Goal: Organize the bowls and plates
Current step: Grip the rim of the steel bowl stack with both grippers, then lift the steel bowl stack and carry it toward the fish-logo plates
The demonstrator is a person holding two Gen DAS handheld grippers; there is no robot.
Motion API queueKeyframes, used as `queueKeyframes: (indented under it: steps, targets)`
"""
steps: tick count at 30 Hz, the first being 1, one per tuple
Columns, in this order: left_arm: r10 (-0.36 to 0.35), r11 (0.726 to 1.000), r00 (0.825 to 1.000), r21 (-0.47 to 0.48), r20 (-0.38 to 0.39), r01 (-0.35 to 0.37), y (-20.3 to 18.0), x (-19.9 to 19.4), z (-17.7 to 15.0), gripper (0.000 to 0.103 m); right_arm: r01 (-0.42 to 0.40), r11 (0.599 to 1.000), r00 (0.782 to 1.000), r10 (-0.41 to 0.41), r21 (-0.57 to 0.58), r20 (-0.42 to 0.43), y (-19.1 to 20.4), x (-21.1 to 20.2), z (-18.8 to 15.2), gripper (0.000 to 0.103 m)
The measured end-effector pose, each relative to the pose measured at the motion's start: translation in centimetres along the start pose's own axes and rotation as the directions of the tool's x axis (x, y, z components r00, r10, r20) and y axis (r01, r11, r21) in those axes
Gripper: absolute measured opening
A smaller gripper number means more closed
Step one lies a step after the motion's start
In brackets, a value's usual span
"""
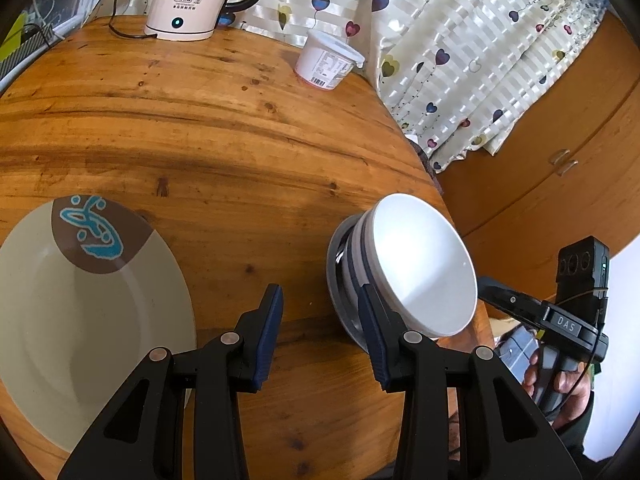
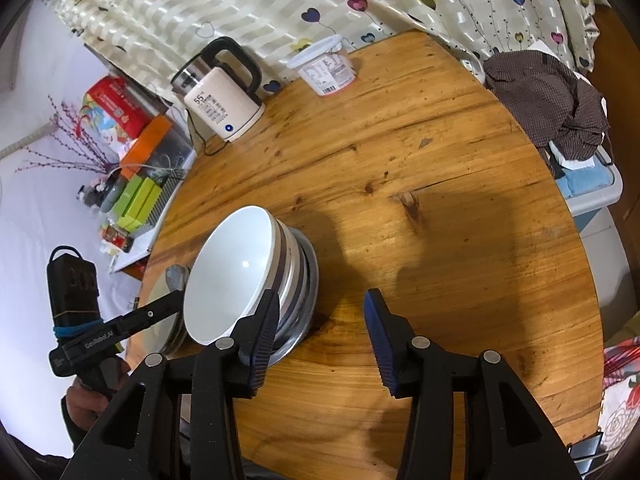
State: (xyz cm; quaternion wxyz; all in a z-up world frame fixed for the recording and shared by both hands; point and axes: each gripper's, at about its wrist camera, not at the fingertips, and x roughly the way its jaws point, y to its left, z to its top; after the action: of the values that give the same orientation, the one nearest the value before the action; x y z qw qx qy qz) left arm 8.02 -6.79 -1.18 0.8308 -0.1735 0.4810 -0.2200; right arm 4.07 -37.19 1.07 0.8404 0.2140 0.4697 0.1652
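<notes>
A stack of bowls stands on the round wooden table [image 1: 224, 128]: a white bowl [image 1: 420, 264] [image 2: 232, 276] tops blue-striped bowls on a grey plate [image 2: 304, 320]. A large beige plate [image 1: 80, 312] with a brown patch and blue pattern lies to the left. My left gripper [image 1: 320, 320] is open over bare wood between the two, its right finger against the stack's near side. My right gripper [image 2: 322, 320] is open too, with its left finger beside the stack and only wood and the grey plate's rim in its gap. Each gripper shows in the other's view, flanking the stack.
A cream electric kettle [image 1: 192, 0] [image 2: 224, 96] and a white lidded tub [image 1: 328, 60] [image 2: 324, 68] stand at the table's far edge by a heart-print curtain [image 1: 460, 40]. A brown cloth [image 2: 548, 100] lies on a bin beyond the table's right edge. Boxes [image 2: 132, 196] crowd a shelf at the left.
</notes>
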Motion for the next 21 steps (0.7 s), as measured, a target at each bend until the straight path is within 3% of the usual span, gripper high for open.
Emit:
queueKeyframes:
  steps: [12,21]
  targets:
    - [0.072,0.996,0.997,0.048,0.011,-0.073,-0.9,0.5,-0.4,0.040,-0.012,1.000,0.999,0.012,0.003,-0.038,-0.4,1.0,-0.4,0.044]
    - [0.098,0.994,0.995,0.048,0.012,-0.099,-0.7,1.0,-0.8,0.040,-0.011,0.999,1.000,0.010,-0.035,-0.019,-0.1,1.3,-0.6,0.044]
